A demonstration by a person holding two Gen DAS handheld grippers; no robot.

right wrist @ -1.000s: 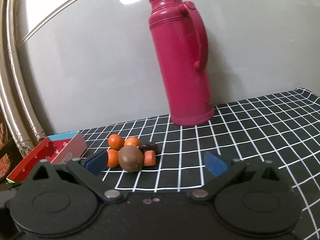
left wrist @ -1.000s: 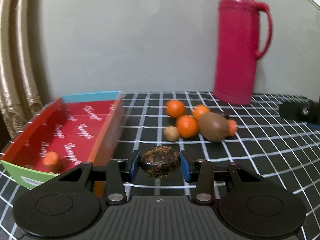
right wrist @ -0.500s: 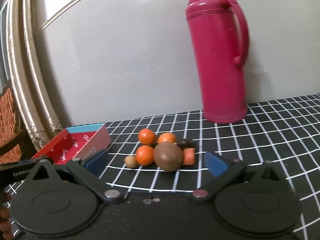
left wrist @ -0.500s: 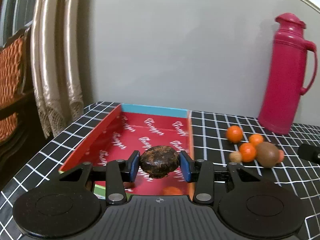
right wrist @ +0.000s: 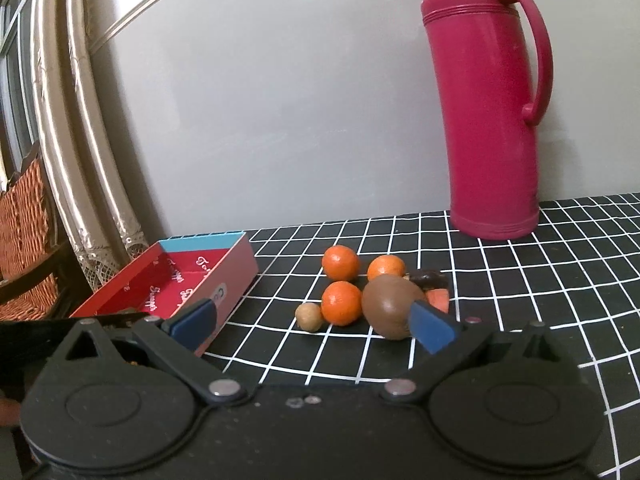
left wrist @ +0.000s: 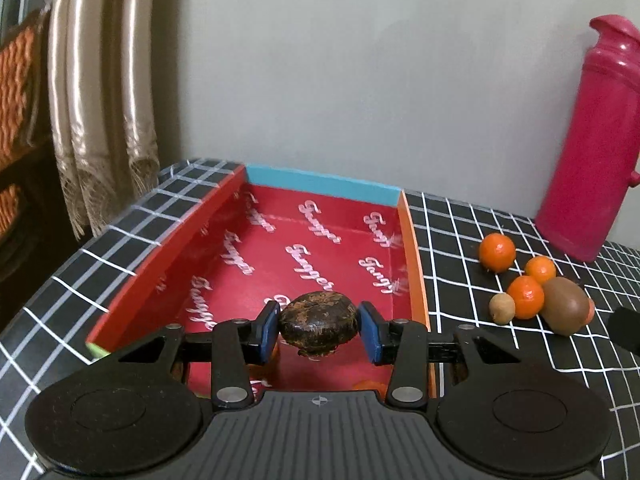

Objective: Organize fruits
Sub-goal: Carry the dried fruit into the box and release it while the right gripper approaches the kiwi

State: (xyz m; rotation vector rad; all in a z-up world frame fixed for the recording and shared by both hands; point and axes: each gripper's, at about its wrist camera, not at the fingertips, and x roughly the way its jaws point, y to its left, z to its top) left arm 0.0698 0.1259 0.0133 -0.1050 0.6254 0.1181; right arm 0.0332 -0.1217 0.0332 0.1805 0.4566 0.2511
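Dark fruit (left wrist: 318, 325) clamped in left gripper (left wrist: 319, 330) over red box (left wrist: 168, 248) — right gripper (right wrist: 312, 322) wide, empty.

Counted on the checked cloth (right wrist: 560, 280): three oranges (right wrist: 340, 263), one kiwi (right wrist: 390, 310), one small tan nut (right wrist: 309, 317), one dark fruit (right wrist: 430, 278) and one orange-red piece (right wrist: 439, 298), both partly hidden behind the kiwi. Also one red box (left wrist: 412, 248), one pink flask (right wrist: 486, 120) and one dark brown fruit (left wrist: 318, 326) held over the box. Inside the box, bits of orange fruit (left wrist: 370, 385) showing under the tool, number impossible to tell.
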